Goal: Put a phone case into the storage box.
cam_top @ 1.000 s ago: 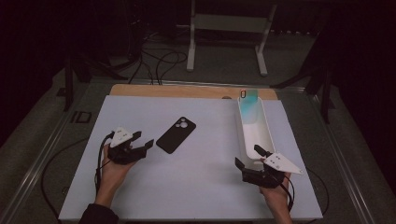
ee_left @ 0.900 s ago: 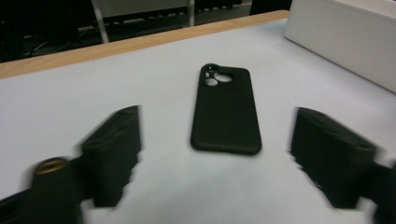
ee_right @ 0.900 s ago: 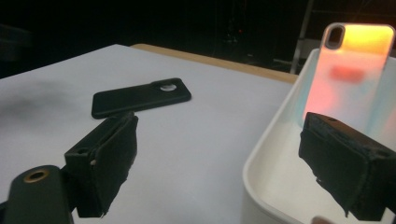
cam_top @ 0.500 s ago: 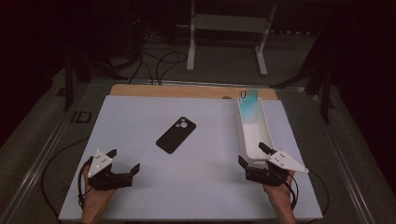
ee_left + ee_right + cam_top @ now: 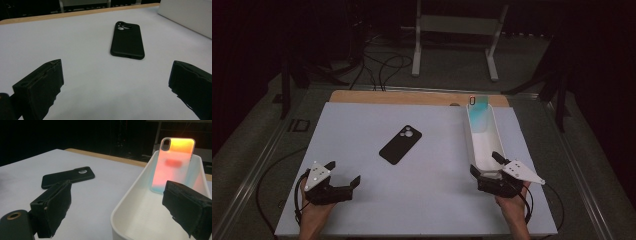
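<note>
White surface carries a matte black phone case lying diagonally, far-right of the wide, empty left tool, nearer it than the wide right tool.

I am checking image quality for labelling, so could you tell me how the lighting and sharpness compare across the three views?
High view: dim, dark surroundings, soft detail. Left gripper view: evenly lit, black phone case fairly sharp, near jaws blurred. Right gripper view: iridescent case in the white tray glows orange and looks soft.
</note>
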Action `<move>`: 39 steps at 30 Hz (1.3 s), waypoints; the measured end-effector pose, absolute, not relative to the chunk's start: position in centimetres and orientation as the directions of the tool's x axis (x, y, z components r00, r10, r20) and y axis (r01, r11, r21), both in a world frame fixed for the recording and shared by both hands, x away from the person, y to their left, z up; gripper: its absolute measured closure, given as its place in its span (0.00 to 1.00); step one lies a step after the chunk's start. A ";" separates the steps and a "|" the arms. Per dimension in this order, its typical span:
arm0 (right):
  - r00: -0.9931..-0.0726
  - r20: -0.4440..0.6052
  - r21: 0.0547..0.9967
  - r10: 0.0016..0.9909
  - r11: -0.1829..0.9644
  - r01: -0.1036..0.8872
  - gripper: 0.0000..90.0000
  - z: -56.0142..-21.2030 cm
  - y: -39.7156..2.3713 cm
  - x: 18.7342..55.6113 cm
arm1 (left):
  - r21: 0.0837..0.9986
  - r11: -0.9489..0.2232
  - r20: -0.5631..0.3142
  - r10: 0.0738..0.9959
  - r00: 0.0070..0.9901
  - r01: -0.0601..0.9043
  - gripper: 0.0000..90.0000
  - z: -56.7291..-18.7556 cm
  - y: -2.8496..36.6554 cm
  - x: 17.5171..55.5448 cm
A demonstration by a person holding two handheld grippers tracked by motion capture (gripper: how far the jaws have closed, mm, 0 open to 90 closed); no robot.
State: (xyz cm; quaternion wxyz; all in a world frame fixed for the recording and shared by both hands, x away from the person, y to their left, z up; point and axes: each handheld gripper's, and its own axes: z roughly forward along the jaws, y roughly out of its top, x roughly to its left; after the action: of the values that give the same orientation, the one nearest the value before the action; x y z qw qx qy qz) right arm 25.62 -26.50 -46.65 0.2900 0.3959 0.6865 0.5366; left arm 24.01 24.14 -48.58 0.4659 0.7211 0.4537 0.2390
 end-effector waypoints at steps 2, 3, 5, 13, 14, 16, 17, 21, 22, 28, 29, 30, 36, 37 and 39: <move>-0.519 0.028 0.965 0.854 0.112 0.236 0.10 -46.7 -26.4 25.8 | 0.874 -0.158 -0.093 0.873 0.478 0.459 0.00 -48.6 24.1 24.5; -0.517 0.027 0.964 0.855 0.114 0.239 0.10 -46.7 -26.4 25.9 | 0.867 -0.163 -0.096 0.873 0.479 0.470 0.00 -48.5 24.0 24.8; -0.518 0.027 0.963 0.855 0.116 0.243 0.10 -46.8 -26.2 26.1 | 0.859 -0.178 -0.089 0.871 0.484 0.480 0.00 -48.2 23.8 25.1; -0.514 0.026 0.961 0.857 0.120 0.248 0.10 -46.8 -26.3 26.2 | 0.850 -0.233 -0.037 0.868 0.495 0.472 0.00 -46.2 22.4 26.4; -0.514 0.026 0.961 0.857 0.120 0.248 0.10 -46.8 -26.3 26.2 | 0.850 -0.233 -0.037 0.868 0.495 0.472 0.00 -46.2 22.4 26.4; -0.518 0.018 0.961 0.855 0.128 0.244 0.10 -46.8 -26.1 26.2 | 0.849 -0.249 -0.021 0.865 0.501 0.466 0.00 -45.5 21.9 27.0; -0.521 0.018 0.961 0.854 0.129 0.245 0.10 -46.8 -26.1 26.2 | 0.850 -0.254 -0.018 0.862 0.506 0.462 0.00 -45.2 21.7 27.2; -0.522 0.018 0.960 0.853 0.131 0.248 0.10 -46.8 -26.0 26.3 | 0.844 -0.271 -0.011 0.854 0.520 0.463 0.00 -44.6 21.0 28.3; -0.521 0.018 0.960 0.853 0.132 0.249 0.10 -46.8 -26.0 26.4 | 0.839 -0.280 -0.006 0.852 0.523 0.466 0.00 -44.4 20.8 28.6; -0.523 0.016 0.960 0.852 0.134 0.247 0.10 -46.7 -26.0 26.4 | 0.820 -0.320 0.013 0.839 0.544 0.474 0.00 -44.2 19.4 30.4; -0.525 0.020 0.958 0.851 0.133 0.254 0.10 -46.7 -26.0 26.4 | 0.818 -0.321 0.010 0.838 0.546 0.478 0.00 -44.2 19.2 30.8; -0.526 0.024 0.957 0.850 0.132 0.257 0.10 -46.7 -26.0 26.4 | 0.813 -0.327 0.010 0.835 0.550 0.482 0.00 -44.3 19.0 31.1; -0.525 0.023 0.958 0.851 0.131 0.255 0.10 -46.6 -26.0 26.3 | 0.802 -0.339 0.005 0.827 0.562 0.492 0.00 -44.7 18.0 32.8; -0.523 0.021 0.958 0.852 0.133 0.254 0.10 -46.6 -26.1 26.3 | 0.798 -0.341 0.005 0.827 0.562 0.496 0.00 -44.8 17.8 33.1; -0.521 0.020 0.958 0.853 0.133 0.255 0.10 -46.6 -26.1 26.3 | 0.793 -0.347 0.007 0.827 0.563 0.500 0.00 -45.0 17.5 33.8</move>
State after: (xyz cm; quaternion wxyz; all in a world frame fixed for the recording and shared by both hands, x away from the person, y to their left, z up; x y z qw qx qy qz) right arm 26.32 -26.13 -46.56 0.2853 0.3978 0.6964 0.5248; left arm 33.84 17.52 -44.99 0.3893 0.7936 0.4180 0.2097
